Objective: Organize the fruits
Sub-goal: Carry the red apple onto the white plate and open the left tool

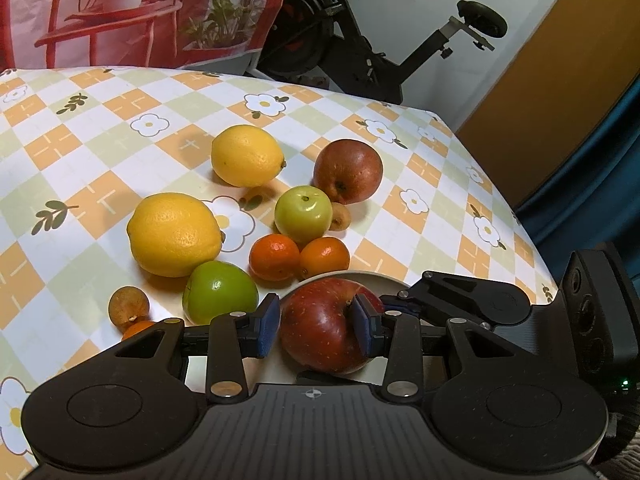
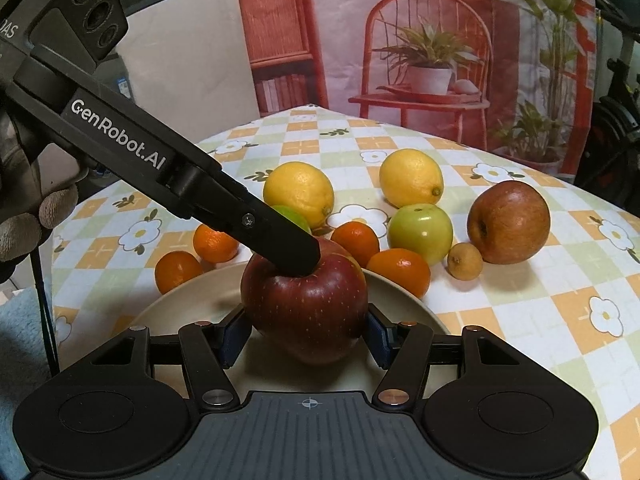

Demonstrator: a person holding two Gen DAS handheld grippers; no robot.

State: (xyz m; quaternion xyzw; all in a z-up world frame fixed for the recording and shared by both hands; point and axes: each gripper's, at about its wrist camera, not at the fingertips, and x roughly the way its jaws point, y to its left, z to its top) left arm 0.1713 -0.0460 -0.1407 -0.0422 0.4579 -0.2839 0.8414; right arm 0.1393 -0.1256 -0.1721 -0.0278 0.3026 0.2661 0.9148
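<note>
1. Nearest of all, the right claw had its blue pads against both flanks of a dark red apple, pinching it just over a beige plate.
2. The left claw came in from the other side. One blue pad sat at the apple's stem hollow and the other stood just beside its skin; whether it truly gripped the apple I could not tell.
3. In the right wrist view, that left claw's black finger rested on top of the apple, and a gloved hand showed at the left edge.
4. Just past the plate rim, on the checked flowered cloth of the surface, lay two small oranges touching each other, and a green apple beside them.
5. A small brown fruit lay left of that green apple, with another orange partly hidden by the claw.
6. Further on lay a large lemon, a second green apple, and a second small brown fruit touching it.
7. Beyond those lay a second lemon and a duller red apple.
8. Behind the surface hung a printed backdrop of a red chair and potted plants, and an exercise bike stood near the wall.
</note>
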